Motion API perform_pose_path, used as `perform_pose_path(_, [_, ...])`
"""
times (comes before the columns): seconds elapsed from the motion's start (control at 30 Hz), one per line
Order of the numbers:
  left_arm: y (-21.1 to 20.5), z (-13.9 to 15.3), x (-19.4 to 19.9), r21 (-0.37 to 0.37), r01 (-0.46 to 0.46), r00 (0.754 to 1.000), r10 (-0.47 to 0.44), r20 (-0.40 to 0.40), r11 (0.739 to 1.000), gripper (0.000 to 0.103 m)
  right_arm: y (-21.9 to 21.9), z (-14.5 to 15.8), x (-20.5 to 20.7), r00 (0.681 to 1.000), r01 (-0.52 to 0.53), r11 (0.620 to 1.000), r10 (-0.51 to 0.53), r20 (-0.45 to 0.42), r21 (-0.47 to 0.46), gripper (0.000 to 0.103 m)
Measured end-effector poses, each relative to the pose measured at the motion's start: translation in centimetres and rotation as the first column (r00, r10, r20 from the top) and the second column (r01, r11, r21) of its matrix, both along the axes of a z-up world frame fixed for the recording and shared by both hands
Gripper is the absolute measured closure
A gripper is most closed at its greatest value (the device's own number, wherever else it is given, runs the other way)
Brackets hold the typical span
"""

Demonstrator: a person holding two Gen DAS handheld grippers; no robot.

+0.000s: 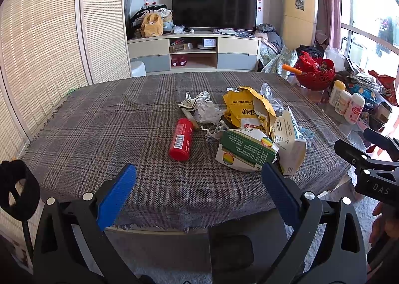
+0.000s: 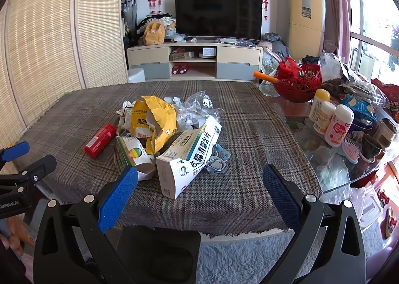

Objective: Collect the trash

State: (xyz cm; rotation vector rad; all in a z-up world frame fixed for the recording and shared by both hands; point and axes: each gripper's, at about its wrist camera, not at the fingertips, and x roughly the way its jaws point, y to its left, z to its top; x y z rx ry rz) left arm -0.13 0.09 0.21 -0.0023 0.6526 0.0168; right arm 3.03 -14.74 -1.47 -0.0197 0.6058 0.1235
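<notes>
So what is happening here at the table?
A person holds two grippers, both open and empty, at the near edge of the table. The left gripper and right gripper face a pile of trash: a red bottle, a yellow bag, a white box and a green box. Nothing is picked up yet.

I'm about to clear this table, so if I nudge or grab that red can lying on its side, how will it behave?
The red can lies on its side on the plaid cloth, so a sideways nudge will probably roll it, though the woven fabric may slow it. It looks rigid and smooth, so it should hold shape but might slip. Weight can't be judged.
</notes>
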Motion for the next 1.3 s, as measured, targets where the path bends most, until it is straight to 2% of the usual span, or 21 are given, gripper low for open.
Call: perform_pose_path(1.3, [-0.02,-0.32,0.13,0.007,0.001,1.000,-0.001,-0.007,1.000,0.008,-0.23,-0.12,0.25,1.000,-0.005,1.000,0.005,-0.029,0.009,0.003])
